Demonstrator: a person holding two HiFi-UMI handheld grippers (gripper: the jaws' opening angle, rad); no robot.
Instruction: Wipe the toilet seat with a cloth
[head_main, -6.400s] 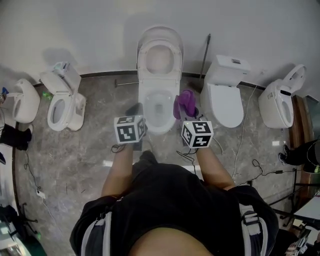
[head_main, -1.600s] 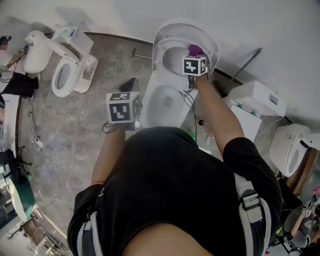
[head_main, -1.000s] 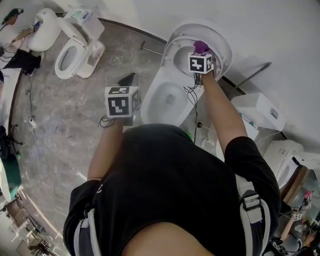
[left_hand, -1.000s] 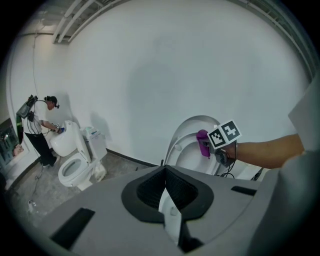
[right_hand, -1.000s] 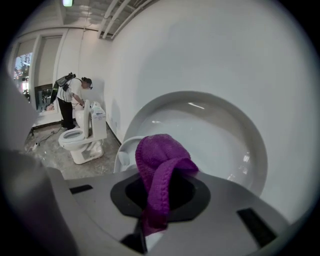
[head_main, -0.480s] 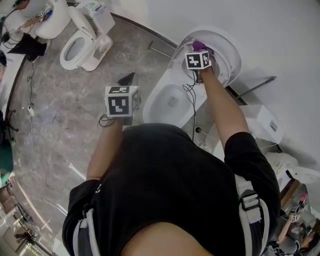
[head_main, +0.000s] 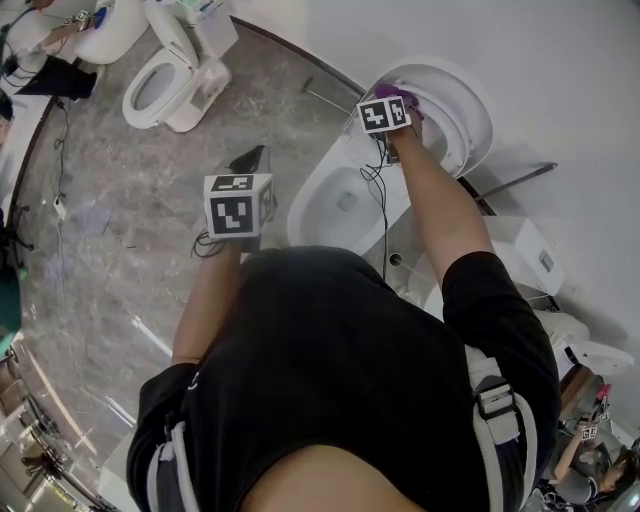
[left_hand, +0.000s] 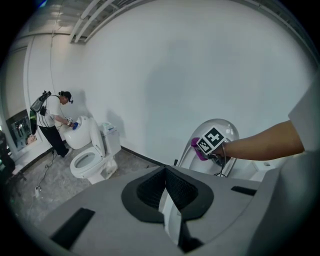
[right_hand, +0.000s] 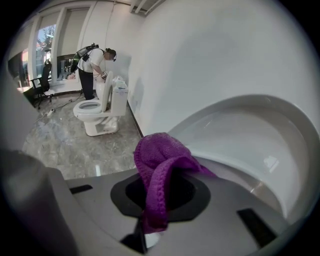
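Surroundings: grey marbled floor (head_main: 130, 260), polished, under a plain white wall (head_main: 560, 60). Second toilet (head_main: 165, 75) well off to the left along that wall, lid up; another person (right_hand: 92, 65) bent over a further unit beyond it. White cistern (head_main: 515, 250) of a neighbouring unit just right of the work site. Own right forearm (head_main: 430, 200) stretched across above the open bowl (head_main: 335, 205), a thin black cable (head_main: 378, 215) hanging alongside it.

Left tool (left_hand: 165, 175): ribbed black pads (left_hand: 150, 189) pressed together, nothing held, raised well clear to the left of the bowl.

Right tool (right_hand: 161, 192): clamped on the purple cloth (right_hand: 157, 155), knitted and nubbly, bunched into a folded lump draped over the tips. Cloth at the left edge of the raised toilet seat (right_hand: 250, 145), smooth glossy white, oval and dished; actual contact with that surface not confirmable
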